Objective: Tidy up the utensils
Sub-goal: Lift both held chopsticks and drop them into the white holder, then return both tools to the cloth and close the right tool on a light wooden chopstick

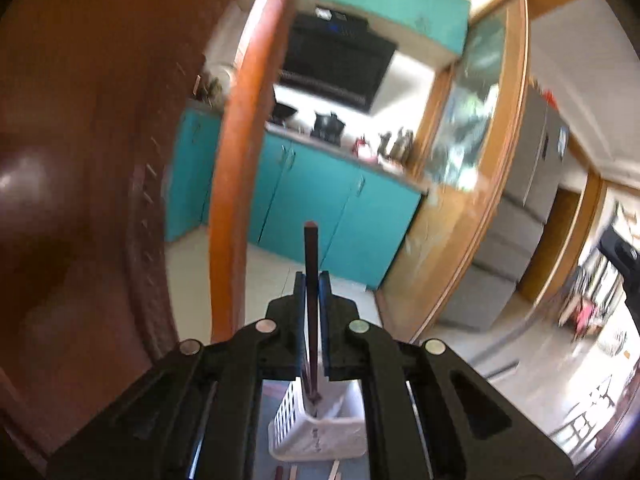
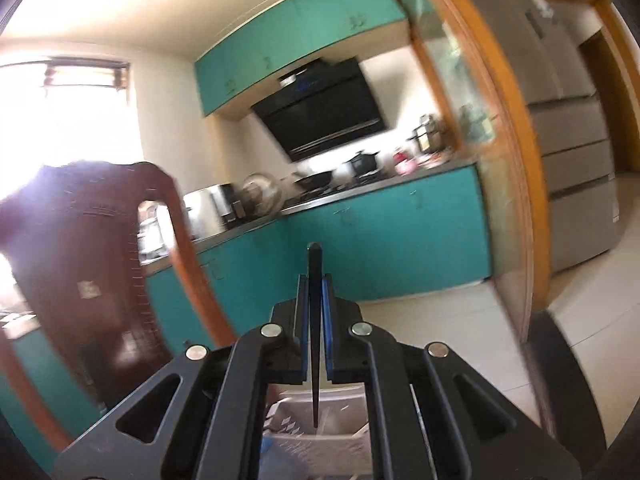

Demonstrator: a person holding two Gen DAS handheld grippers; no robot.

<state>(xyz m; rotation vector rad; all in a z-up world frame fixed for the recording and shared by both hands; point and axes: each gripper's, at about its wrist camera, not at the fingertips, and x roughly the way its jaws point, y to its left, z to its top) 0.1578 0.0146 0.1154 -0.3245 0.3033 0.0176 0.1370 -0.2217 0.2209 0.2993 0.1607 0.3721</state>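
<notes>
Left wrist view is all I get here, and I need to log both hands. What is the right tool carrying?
Observer: The right tool is shut on a black chopstick, which stands upright between its pads.
Operator: Mine grips a brown chopstick. Is a basket under the right one too?
Observer: Yes, a white basket shows below it, and the black chopstick's lower tip hangs over the basket's opening.
Operator: Anything in the kitchen that I miss?
Observer: A bright window at the far left, beside the teal cupboards.
</notes>
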